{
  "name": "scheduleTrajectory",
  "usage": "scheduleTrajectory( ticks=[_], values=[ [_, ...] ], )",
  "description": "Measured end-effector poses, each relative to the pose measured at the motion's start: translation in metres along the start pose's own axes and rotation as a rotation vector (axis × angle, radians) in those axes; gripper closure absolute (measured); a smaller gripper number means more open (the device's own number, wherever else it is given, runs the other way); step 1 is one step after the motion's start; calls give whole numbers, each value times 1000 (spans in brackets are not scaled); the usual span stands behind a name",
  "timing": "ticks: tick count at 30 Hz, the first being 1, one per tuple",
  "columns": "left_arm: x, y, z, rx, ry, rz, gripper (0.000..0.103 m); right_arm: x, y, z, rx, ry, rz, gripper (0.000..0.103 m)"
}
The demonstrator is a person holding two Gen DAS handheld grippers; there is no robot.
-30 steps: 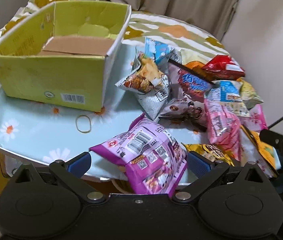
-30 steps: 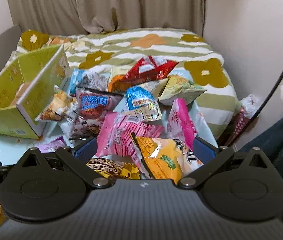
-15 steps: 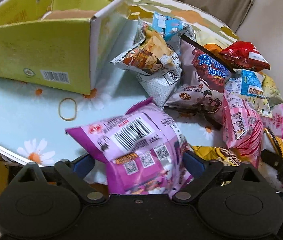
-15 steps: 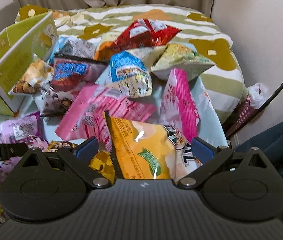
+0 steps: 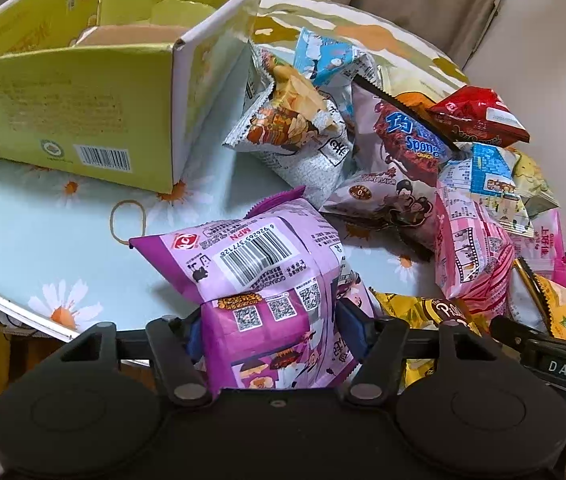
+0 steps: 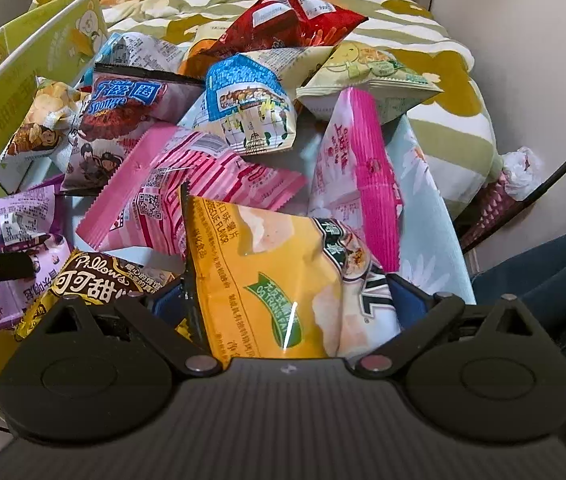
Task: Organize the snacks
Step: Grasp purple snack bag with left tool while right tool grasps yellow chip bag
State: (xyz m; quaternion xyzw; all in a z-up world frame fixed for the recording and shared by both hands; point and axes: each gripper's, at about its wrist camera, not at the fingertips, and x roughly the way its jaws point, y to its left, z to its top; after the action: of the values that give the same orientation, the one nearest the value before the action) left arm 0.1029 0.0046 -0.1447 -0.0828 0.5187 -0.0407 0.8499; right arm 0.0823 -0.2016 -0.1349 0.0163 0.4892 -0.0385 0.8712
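Note:
My left gripper (image 5: 269,334) is shut on a purple snack bag (image 5: 259,276) at the table's near edge; its blue pads press both sides of the bag. The bag also shows in the right wrist view (image 6: 7,240). My right gripper (image 6: 283,304) stands around a yellow chip bag (image 6: 279,272), its blue pads close against both sides; I cannot tell whether they grip it. A yellow-green cardboard box (image 5: 83,92) stands open-topped at the far left, also seen in the right wrist view (image 6: 23,80). Several snack bags lie piled to the right of it.
The pile holds a red bag (image 6: 291,24), a pink striped bag (image 6: 187,192), a blue-and-white bag (image 6: 251,108) and a brown Pillows bag (image 6: 95,280). A rubber band (image 5: 128,220) lies on the daisy tablecloth (image 5: 43,264). A striped bed cover (image 6: 435,60) lies behind.
Both grippers moved forward and down onto their bags. The left jaws closed on the purple bag. The right jaws narrowed around the yellow bag.

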Motion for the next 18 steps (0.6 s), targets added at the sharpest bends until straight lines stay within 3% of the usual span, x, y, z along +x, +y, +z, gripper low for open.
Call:
scheduleTrajectory(
  ticks=[3,8,18],
  values=[
    [-4,-1,-1,4,-10,3,39,-1,-2,-1,-1,0,17,2],
    [-9,-1,-4,10,-31,2,47,-4,-7,-2,9,1,46,15],
    [-24,0,-7,-4,-77,-4,57,-23,-13,-2,46,-38,71,17]
  ],
)
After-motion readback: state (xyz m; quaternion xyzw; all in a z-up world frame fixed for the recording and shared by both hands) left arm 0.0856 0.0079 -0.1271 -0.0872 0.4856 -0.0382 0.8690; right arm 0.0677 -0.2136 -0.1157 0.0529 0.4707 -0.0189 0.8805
